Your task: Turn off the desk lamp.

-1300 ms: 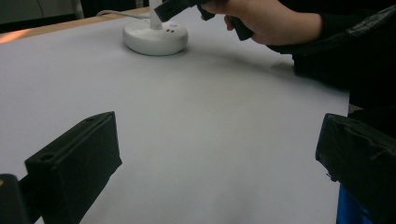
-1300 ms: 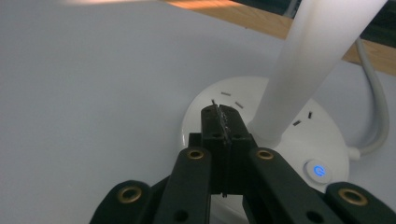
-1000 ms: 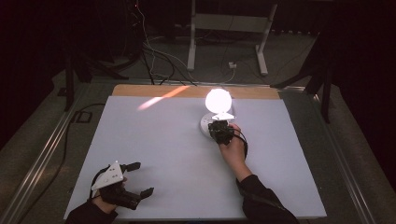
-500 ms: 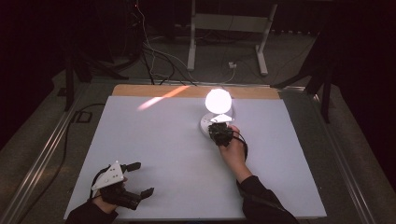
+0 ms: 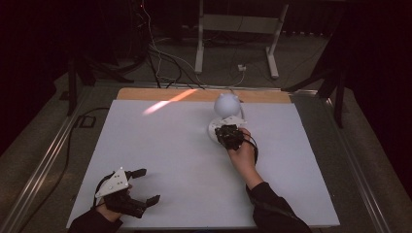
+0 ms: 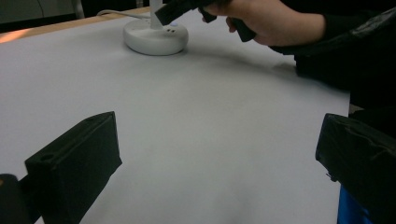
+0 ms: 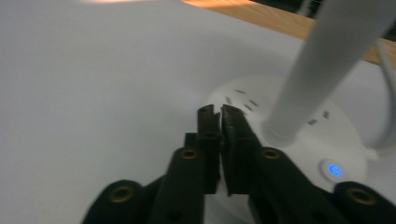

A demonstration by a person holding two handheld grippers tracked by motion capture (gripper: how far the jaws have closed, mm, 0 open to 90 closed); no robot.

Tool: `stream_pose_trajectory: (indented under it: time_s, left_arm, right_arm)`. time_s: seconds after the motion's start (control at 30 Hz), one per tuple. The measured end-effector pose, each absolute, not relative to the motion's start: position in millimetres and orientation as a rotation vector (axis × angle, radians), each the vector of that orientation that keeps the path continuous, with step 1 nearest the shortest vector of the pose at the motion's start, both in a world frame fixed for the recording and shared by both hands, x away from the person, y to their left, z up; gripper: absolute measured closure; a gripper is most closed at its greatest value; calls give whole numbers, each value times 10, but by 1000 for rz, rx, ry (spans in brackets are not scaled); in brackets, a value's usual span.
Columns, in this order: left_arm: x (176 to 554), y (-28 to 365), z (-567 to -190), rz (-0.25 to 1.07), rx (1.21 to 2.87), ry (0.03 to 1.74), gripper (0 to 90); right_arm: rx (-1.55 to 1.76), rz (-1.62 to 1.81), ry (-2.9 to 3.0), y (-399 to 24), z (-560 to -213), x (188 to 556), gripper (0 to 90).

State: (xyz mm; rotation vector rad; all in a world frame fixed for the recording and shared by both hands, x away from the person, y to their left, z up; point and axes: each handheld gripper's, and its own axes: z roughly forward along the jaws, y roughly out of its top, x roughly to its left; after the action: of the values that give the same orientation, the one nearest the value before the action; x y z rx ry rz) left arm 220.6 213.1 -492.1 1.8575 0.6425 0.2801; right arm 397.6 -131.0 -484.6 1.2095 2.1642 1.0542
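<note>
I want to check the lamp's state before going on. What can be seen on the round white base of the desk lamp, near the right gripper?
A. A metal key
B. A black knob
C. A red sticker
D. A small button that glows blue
D: in the right gripper view a small blue glowing button sits on the lamp base, beside the white stem, just past the nearly closed right gripper.
</note>
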Motion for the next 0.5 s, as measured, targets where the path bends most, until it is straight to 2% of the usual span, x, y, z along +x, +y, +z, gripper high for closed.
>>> stream_pose_trajectory:
  time_s: [0.2,0.3,0.37,0.5]
  left_arm:
    - [2207,2130,-4922,281,1858,644,5]
    - [2207,2129,-4923,281,1859,645,5]
    - [2206,2130,-4923,282,1859,645,5]
    - [2209,2131,-4923,282,1858,646,5]
  right_arm:
    - [1073,1171,2202,-1314,-4741,3864,741]
    - [1022,1220,2258,-1332,-4677,3841,652]
    - [979,1211,2263,-1329,-4633,3801,497]
    - [925,1219,2271,-1336,-4566,3709,317]
